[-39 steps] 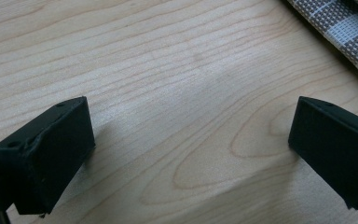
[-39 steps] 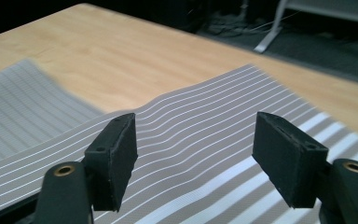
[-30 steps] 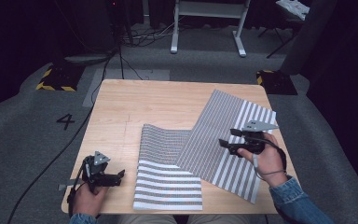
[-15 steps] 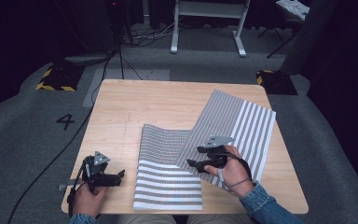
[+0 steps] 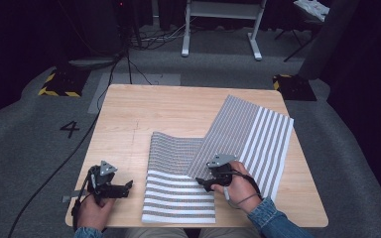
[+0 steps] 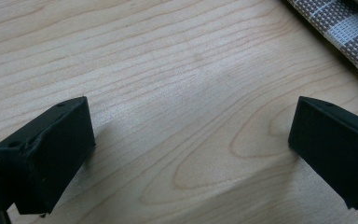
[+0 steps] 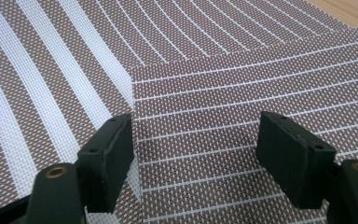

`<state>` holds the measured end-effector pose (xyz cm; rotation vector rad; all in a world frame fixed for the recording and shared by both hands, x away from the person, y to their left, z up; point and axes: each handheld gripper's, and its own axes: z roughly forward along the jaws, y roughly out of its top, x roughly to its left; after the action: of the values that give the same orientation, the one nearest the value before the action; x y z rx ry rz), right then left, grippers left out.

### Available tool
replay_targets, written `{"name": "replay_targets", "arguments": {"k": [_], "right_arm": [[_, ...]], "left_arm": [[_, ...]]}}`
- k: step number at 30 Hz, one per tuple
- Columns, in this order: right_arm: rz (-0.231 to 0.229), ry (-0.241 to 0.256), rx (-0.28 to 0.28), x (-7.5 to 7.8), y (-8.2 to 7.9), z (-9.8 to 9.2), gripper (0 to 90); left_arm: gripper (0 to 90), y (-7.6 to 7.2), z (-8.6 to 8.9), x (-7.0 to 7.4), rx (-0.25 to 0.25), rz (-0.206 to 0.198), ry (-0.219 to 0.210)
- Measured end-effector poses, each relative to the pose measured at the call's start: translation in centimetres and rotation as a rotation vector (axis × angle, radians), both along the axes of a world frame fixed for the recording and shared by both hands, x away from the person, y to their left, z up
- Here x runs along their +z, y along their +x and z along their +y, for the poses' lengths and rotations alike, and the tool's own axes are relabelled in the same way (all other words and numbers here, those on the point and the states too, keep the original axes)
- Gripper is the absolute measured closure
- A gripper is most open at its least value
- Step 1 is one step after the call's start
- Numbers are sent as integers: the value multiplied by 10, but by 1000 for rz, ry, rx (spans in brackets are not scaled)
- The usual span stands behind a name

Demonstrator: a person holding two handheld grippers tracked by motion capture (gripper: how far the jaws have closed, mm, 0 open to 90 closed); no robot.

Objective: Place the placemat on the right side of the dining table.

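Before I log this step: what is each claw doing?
Left claw: open, empty, over the bare wooden table.
Right claw: open, empty, over the brown-and-white striped woven mat.

The high view looks forward and down from above the person's side, taking in the whole table (image 5: pixel 178 106); the left gripper view sits close over bare wood (image 6: pixel 177 93). The right gripper view hangs close above the striped mat (image 7: pixel 205 121), which the high view shares (image 5: pixel 258 134).

Light wooden worktop (image 5: pixel 144 114), centre of the frame — bare over its upper left. Two striped woven mats lie on it: one (image 5: pixel 176 186) at lower centre, the other (image 5: pixel 258 134) angled right, overlapping the first.
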<state>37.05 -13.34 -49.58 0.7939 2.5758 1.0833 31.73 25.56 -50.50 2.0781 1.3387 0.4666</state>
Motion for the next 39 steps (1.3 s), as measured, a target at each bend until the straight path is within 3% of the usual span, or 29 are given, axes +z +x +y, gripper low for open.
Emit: {"name": "replay_targets", "arguments": {"k": [9,11,12,15,17,18,20,26,30,38,39], "right_arm": [[0,4,-7,0,-1,-1,328],[0,4,-5,1,2,-4,423],[-1,7,-3,2,6,-9,519],[7,9,-1,3,10,-13,598],[18,-2,-3,7,12,-13,719],[18,-2,-3,7,12,-13,719],[10,-8,0,16,13,-18,821],[-17,-16,22,33,6,-29,841],[10,-41,44,37,-6,-39,841],[46,-79,62,31,-25,-69,837],[57,-69,46,29,-29,-80,835]], "left_arm": [[3,0,0,0,0,0,0],[3,0,0,0,0,0,0],[3,0,0,0,0,0,-1],[3,0,0,0,0,0,0],[3,0,0,0,0,0,0],[3,0,0,0,0,0,0],[3,0,0,0,2,0,2],[3,0,0,0,1,0,2],[2,0,0,0,-1,3,-1],[2,1,0,0,-3,3,0],[2,1,0,0,0,3,2]]}}
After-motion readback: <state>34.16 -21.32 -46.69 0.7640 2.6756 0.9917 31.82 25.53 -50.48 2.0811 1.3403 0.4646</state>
